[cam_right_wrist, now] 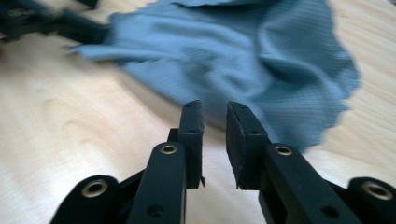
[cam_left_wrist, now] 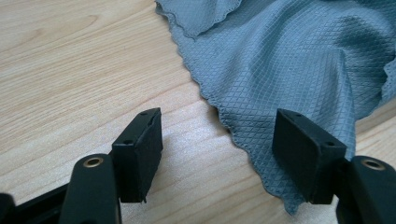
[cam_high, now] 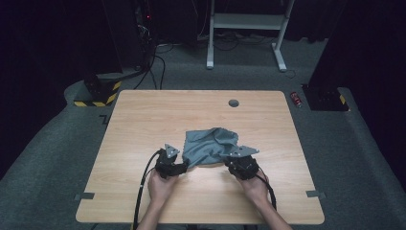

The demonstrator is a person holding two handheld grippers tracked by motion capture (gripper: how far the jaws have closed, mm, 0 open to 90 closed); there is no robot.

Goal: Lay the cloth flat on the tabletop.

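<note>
On table (cam_high: 143,120), crumpled grey cloth (cam_high: 210,143); left hand-held gripper (cam_left_wrist: 217,154) spread, right hand-held gripper (cam_right_wrist: 215,140) slightly parted.

No text can be read (anywhere); none.

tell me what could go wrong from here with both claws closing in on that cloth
The left claw is wide open with only the cloth's scalloped edge between its jaws, so it may pinch just the hem and slip. The right claw is nearly shut and short of the fabric; closing now would likely grab nothing.
</note>
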